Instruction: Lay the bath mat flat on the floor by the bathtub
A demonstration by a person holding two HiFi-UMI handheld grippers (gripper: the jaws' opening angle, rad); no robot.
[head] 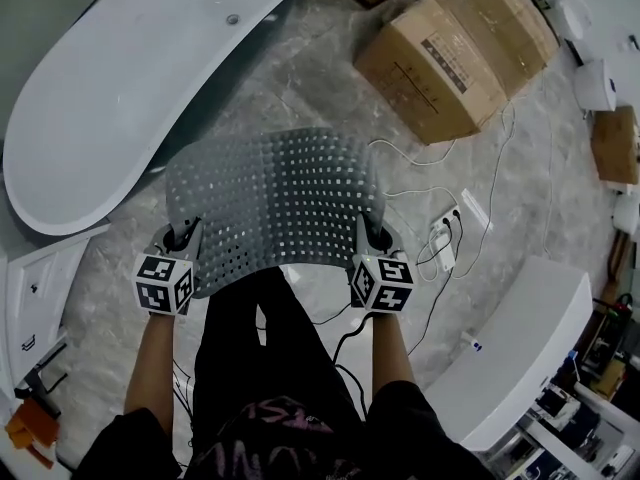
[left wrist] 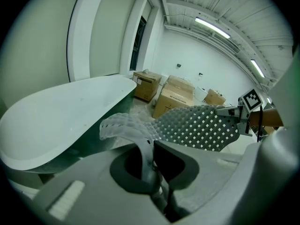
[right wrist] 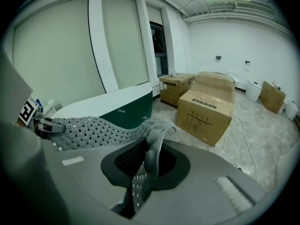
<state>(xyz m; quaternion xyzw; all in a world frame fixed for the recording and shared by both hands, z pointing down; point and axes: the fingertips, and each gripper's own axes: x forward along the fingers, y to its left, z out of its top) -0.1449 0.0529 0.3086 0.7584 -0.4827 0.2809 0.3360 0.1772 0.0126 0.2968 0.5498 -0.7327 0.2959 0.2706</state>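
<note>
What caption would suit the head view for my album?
The left gripper and right gripper hold a perforated bath mat spread above the floor beside the bathtub.

Seemingly marble floor (head: 310, 68): bathtub (head: 150, 78), cardboard boxes (head: 455, 48).

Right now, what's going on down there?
A person holds the grey bath mat spread between both grippers: the left gripper is shut on its near left corner, the right gripper on its near right corner. The mat hangs above the floor beside the white bathtub, not yet laid down.
</note>
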